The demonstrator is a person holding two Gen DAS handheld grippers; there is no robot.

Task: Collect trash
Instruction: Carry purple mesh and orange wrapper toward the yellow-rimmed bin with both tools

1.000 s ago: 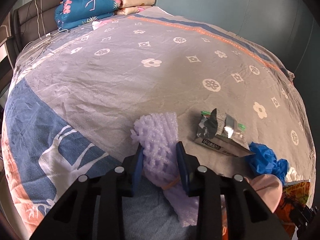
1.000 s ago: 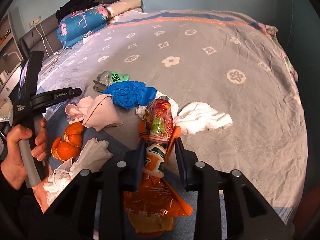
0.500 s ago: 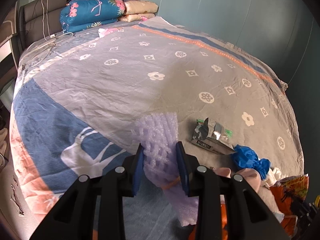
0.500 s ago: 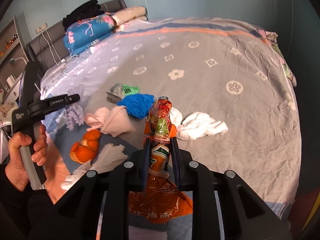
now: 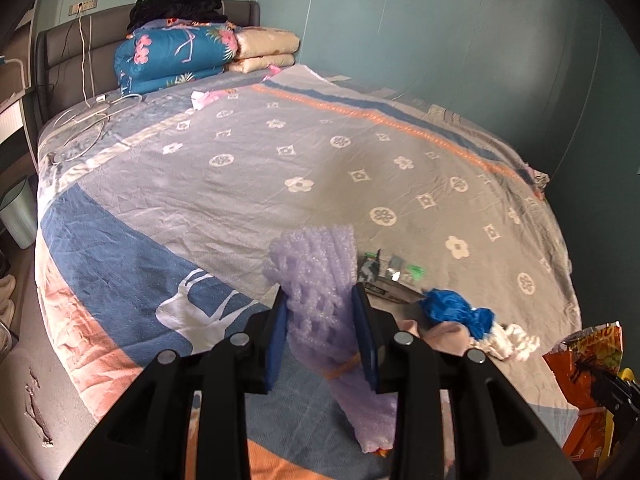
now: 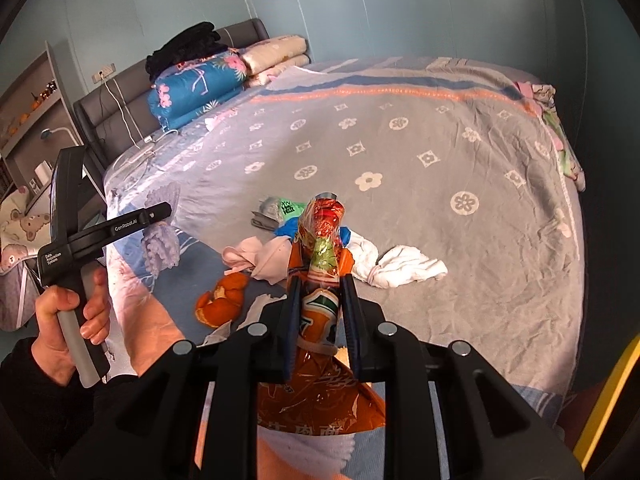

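Both grippers loaded, held above the near edge of the grey flower-print bedspread (image 6: 400, 152). Left gripper (image 5: 320, 320) clamps lilac foam fruit netting (image 5: 320, 264); right gripper (image 6: 319, 304) pinches crumpled orange foil snack bag (image 6: 320, 264). No bin in view.

Left on the bedspread's near edge: orange peel (image 6: 222, 300), white tissue wad (image 6: 408, 266), blue crumpled wad (image 5: 456, 308), silver wrapper (image 5: 384, 272). Peel only in right view; wrapper clearer in left.

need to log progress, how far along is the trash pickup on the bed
Nothing looks binned yet; no bin use is visible. In hand: the left tongs grip a purple foam net, the right tongs grip an orange snack wrapper. Left on the bed: orange peel, a blue wad, white tissues, a foil packet and a pink cloth.
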